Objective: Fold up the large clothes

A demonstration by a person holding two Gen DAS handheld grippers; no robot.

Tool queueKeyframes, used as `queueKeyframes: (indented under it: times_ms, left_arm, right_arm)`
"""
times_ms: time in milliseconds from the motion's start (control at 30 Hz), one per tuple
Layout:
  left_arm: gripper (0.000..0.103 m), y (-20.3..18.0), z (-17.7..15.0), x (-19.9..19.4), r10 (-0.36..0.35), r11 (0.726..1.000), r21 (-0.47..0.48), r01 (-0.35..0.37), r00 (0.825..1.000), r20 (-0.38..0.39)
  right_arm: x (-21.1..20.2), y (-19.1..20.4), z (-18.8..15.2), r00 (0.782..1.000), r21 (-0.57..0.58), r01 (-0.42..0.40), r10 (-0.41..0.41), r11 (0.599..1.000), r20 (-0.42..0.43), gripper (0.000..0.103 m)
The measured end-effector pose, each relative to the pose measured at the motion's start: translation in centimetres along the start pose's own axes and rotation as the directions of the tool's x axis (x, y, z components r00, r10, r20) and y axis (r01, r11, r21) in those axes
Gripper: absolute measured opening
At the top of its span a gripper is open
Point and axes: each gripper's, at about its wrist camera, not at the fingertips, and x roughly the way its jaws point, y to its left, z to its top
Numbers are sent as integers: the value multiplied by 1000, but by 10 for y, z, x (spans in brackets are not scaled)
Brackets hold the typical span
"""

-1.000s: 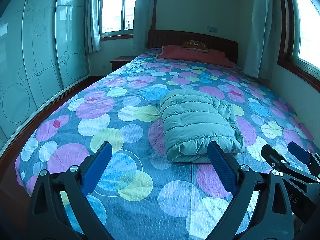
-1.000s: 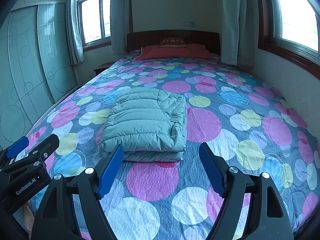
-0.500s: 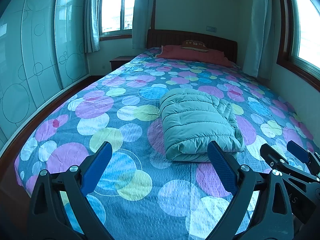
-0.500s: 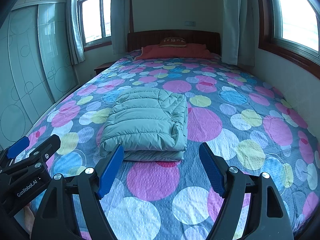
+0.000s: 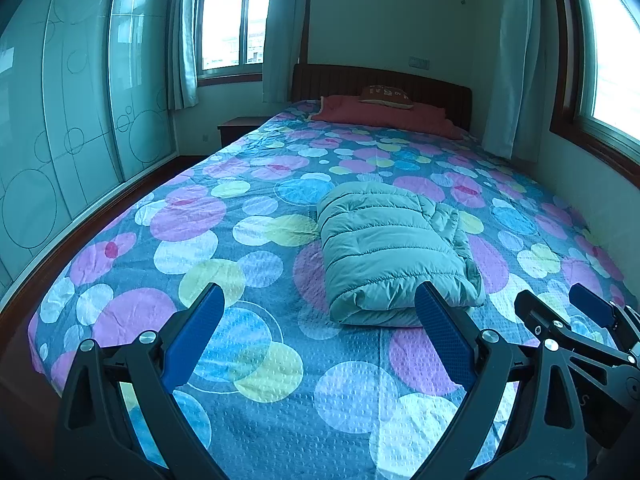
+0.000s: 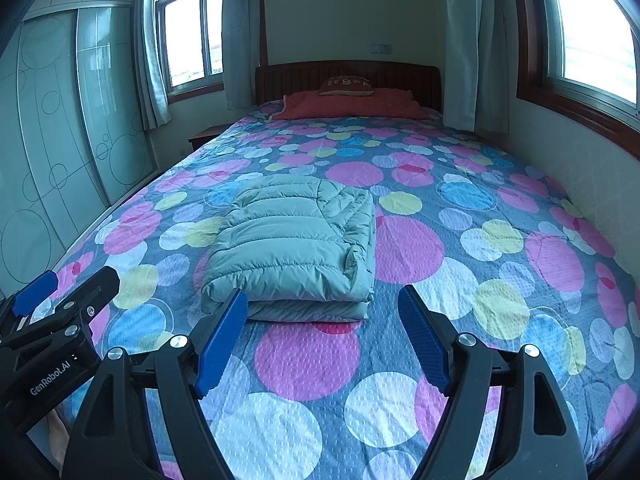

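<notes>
A pale green quilted down jacket [image 5: 392, 252] lies folded into a thick rectangle in the middle of the bed; it also shows in the right wrist view [image 6: 296, 248]. My left gripper [image 5: 320, 304] is open and empty, held above the bed's near end, short of the jacket's left front corner. My right gripper [image 6: 322, 308] is open and empty, just in front of the jacket's near edge. The right gripper also shows in the left wrist view [image 5: 560, 312], and the left gripper in the right wrist view [image 6: 68, 288].
The bed carries a blue cover with coloured circles [image 6: 460, 248]. A red pillow [image 6: 352, 104] and wooden headboard [image 6: 348, 72] are at the far end. A glass wardrobe [image 5: 60, 128] runs along the left, a wall with a window sill [image 6: 580, 112] along the right.
Both grippers have drifted back and up very slightly; the jacket sits a touch higher in both views. Jaws stay open and the jacket has not moved.
</notes>
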Motion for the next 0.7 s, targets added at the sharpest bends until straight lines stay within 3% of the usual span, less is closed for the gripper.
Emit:
queueKeyframes:
  times_ms: [700]
  left_arm:
    - [96,-2,4,-6,15,1000,12,-15,1000,13]
  right_arm:
    - [-2,2,-1,1000,-1,-1,1,1000,1,76]
